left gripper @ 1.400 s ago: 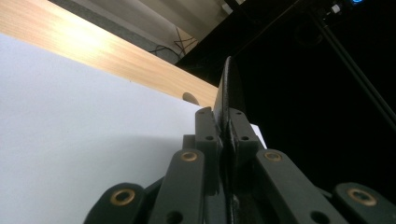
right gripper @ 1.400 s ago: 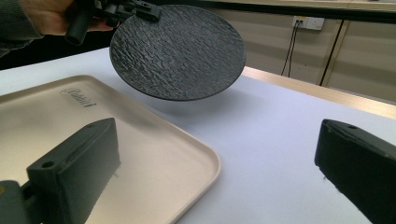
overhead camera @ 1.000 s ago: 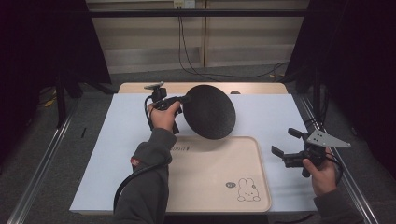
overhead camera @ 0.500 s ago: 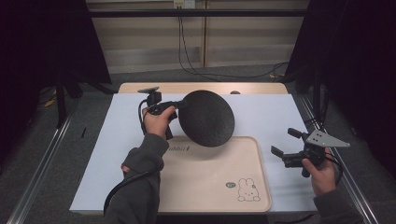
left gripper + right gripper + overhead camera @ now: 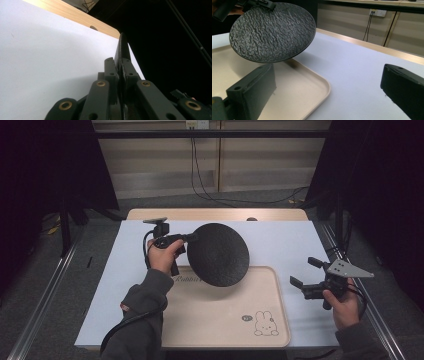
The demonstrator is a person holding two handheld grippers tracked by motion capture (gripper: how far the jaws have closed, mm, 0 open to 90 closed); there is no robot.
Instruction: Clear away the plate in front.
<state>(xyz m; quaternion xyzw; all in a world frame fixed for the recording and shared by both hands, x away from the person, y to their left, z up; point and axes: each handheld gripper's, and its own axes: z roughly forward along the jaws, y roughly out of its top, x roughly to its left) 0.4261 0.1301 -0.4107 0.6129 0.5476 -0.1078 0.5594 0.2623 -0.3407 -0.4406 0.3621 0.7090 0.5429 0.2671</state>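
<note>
Left tool (image 5: 189,238) clamps rim of black textured plate (image 5: 218,254), held tilted in the air over far edge of beige tray (image 5: 225,320). Right tool (image 5: 303,279) open, holding nothing, above white tabletop (image 5: 285,240) beside tray's right side.

Rough, pebbled matt black disc (image 5: 273,31); smooth beige tray (image 5: 312,85); pale wood table edge (image 5: 215,214).

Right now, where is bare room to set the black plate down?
The tray is bare from its middle to the near rim, bar a printed rabbit. White table cover right of the black plate is free too. Crowded: the left tongs gripping the plate.
</note>
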